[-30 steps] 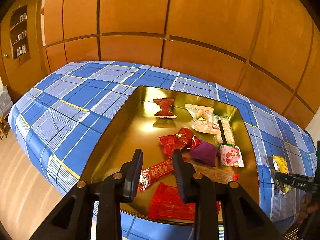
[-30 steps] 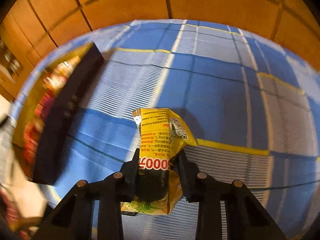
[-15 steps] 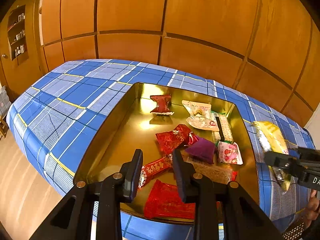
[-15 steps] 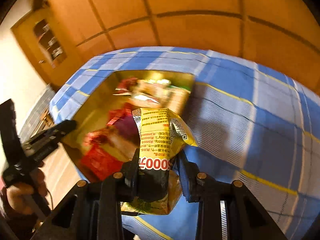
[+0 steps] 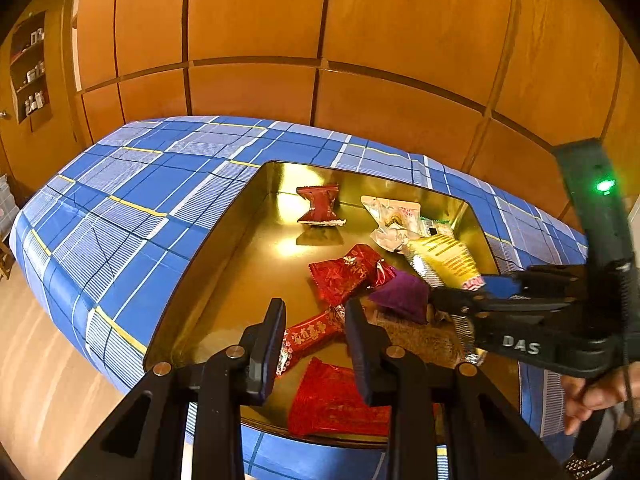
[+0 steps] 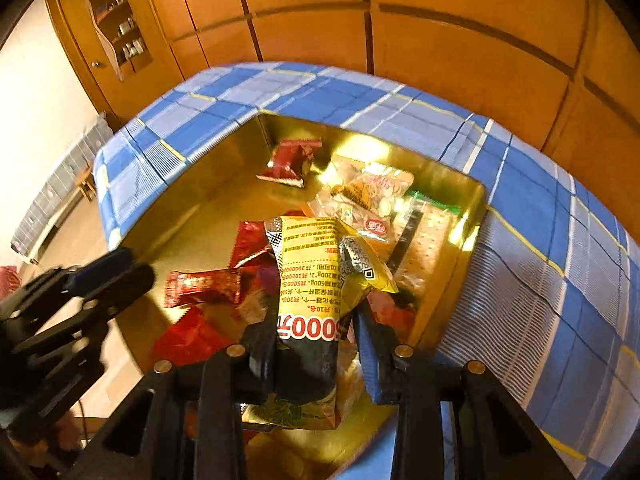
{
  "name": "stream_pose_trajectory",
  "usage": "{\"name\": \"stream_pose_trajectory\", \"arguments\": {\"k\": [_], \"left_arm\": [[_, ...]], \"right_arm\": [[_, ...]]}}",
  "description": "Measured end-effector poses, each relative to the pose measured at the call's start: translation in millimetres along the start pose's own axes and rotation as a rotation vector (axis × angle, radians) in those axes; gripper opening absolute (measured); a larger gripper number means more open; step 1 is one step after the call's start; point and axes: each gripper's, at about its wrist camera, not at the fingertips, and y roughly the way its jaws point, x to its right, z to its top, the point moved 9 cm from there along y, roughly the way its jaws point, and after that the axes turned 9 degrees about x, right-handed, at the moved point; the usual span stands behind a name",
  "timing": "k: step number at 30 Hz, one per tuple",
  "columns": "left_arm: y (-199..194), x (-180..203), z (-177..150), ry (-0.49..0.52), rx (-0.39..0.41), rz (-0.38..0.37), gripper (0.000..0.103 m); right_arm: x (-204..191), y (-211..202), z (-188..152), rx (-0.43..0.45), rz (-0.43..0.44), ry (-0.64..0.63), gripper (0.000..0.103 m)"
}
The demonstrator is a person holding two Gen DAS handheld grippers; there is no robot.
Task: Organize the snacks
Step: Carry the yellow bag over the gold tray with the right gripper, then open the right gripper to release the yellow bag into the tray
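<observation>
A gold tray [image 5: 256, 216] on a blue plaid cloth holds several snacks: red packets [image 5: 344, 270], a purple pouch [image 5: 402, 294], a clear bag [image 5: 394, 220]. My right gripper [image 6: 316, 350] is shut on a yellow snack packet [image 6: 320, 272] and holds it above the tray's right part [image 6: 460, 280]; the packet also shows in the left wrist view [image 5: 444, 258]. My left gripper [image 5: 314, 334] is open and empty above the tray's near edge, over a long red packet [image 5: 310, 334].
The blue plaid table [image 5: 132, 208] stretches left of the tray. A wood-panelled wall [image 5: 320, 40] stands behind it. A cabinet with shelves [image 6: 120, 36] is at the far left. The floor [image 5: 36, 384] lies below the table's near edge.
My right gripper has carried the yellow packet from the cloth at the right to above the tray. My left gripper has hardly moved.
</observation>
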Motion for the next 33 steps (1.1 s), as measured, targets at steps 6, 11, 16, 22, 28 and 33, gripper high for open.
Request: {"name": "stream_pose_trajectory", "arguments": {"k": [6,11,16,22,28,33], "left_arm": [[3,-2,0,-0.004,-0.008,0.004,0.031],[5,-3,-1,-0.004,-0.012,0.006,0.031],[8,-4,-3,-0.014,-0.019,0.010,0.031],[6,0,-2,0.008,-0.017,0.005,0.031],[1,3,4,0.021,0.001,0.006,0.031],[-2,6,6,0.032,0.007,0.014,0.034]], "right_arm": [[3,23,-2,-0.037,-0.030,-0.014,0.035],[6,34,-1,-0.048,-0.045,-0.042,0.043],[3,13,4,0.020,-0.053,-0.073,0.045],[-4,21,3,0.011,-0.074,-0.141,0.023],[-3,29,-1,-0.001,-0.085,-0.133,0.022],[-5,27,-9,-0.005,-0.055,-0.107,0.022]]}}
